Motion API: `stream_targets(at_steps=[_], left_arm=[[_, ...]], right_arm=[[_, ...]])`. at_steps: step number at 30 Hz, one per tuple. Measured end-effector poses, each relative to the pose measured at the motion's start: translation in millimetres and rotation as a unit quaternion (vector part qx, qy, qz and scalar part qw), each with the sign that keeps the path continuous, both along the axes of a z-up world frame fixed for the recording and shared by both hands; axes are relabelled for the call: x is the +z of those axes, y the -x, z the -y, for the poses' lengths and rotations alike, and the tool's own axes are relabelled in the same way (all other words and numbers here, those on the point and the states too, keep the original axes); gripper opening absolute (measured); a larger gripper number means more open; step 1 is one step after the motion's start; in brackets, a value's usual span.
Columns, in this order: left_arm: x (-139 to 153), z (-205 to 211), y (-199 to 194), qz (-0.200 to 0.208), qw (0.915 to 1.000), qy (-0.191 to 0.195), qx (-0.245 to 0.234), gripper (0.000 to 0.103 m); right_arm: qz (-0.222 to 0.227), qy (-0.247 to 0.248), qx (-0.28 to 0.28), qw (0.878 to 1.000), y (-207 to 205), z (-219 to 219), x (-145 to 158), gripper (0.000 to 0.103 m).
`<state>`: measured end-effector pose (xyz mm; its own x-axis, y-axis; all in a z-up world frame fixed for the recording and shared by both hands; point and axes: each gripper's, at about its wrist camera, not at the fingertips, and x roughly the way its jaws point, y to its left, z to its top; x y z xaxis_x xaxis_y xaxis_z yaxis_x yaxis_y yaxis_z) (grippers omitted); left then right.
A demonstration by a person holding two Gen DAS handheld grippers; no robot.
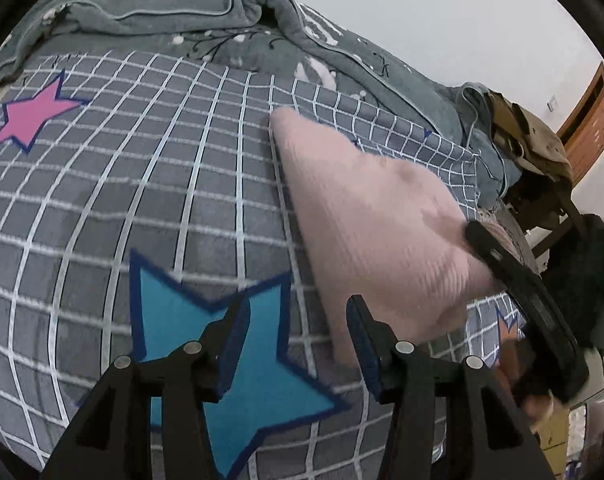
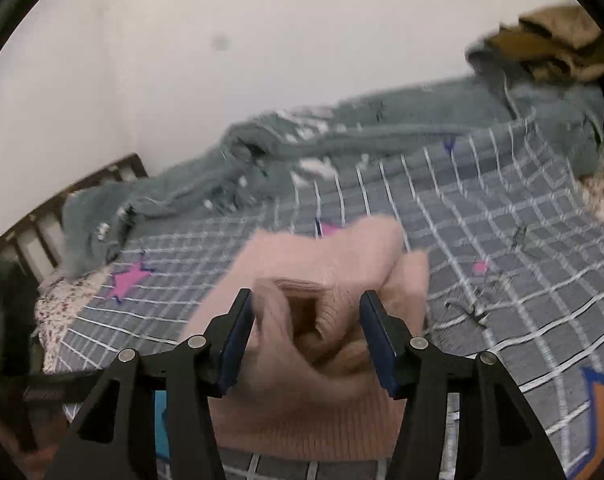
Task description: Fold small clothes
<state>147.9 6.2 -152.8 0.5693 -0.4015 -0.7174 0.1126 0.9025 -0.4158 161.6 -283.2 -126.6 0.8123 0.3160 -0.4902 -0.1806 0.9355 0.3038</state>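
Left gripper [image 1: 298, 344] hangs with jaws spread and bare over the grey checked bedsheet with coloured stars [image 1: 102, 184]. Just right, the pink ribbed knit garment [image 1: 374, 216] lies bunched on that sheet. Right gripper [image 2: 308, 336] has jaws apart, a bunched fold between them; whether its pads press, I cannot tell.

No text, label, brand or number can be read anywhere in either view.

Bed [image 1: 102, 200] carried grey checked sheet with star prints; pink knit garment [image 1: 374, 216] lay at frame centre-right; grey-green quilt [image 1: 142, 12] bunched along upper edge.
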Motion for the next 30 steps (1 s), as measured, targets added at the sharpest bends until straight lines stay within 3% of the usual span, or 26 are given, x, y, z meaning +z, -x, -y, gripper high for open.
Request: stream_targets(at_steps=[1, 2, 5, 6, 10, 13, 16, 17, 20, 25, 30], left_arm=[[-2, 1, 2, 0.000, 1.0000, -0.002, -0.004, 0.048], [-3, 3, 4, 0.001, 0.9999, -0.008, -0.008, 0.048], [-3, 6, 12, 0.015, 0.9995, -0.020, -0.020, 0.048], [-2, 6, 16, 0.022, 0.9992, -0.024, -0.024, 0.048], [-1, 8, 14, 0.028, 0.9992, -0.011, -0.028, 0.048], [1, 7, 9, 0.037, 0.9990, 0.001, -0.025, 0.048], [3, 5, -2, 0.041, 0.9988, 0.015, -0.022, 0.048], [4, 5, -7, 0.040, 0.9988, 0.018, -0.022, 0.049], [8, 8, -25, 0.043, 0.9985, 0.023, -0.024, 0.063], [13, 23, -62, 0.049, 0.9975, 0.019, -0.048, 0.063], [-2, 35, -93, 0.029, 0.9975, 0.024, -0.060, 0.063]], right_arm=[[-0.009, 0.003, -0.006, 1.000, -3, -1, -4, 0.021], [-0.010, 0.010, -0.005, 1.000, -2, 0, -6, 0.012], [0.042, -0.036, -0.018, 0.998, 23, 28, 1, 0.012], [0.037, -0.042, -0.024, 0.998, 26, 37, -2, 0.012], [-0.052, -0.004, -0.034, 0.998, 14, 47, -42, 0.012], [-0.042, -0.030, -0.020, 0.998, 23, 57, -41, 0.018], [-0.027, -0.051, -0.015, 0.998, 26, 66, -29, 0.036], [-0.025, -0.060, -0.016, 0.998, 24, 69, -25, 0.036], [-0.033, -0.074, -0.005, 0.997, 3, 68, -14, 0.039], [-0.065, -0.052, 0.011, 0.996, -36, 57, -5, 0.051], [-0.132, -0.013, 0.024, 0.991, -62, 51, -34, 0.057]])
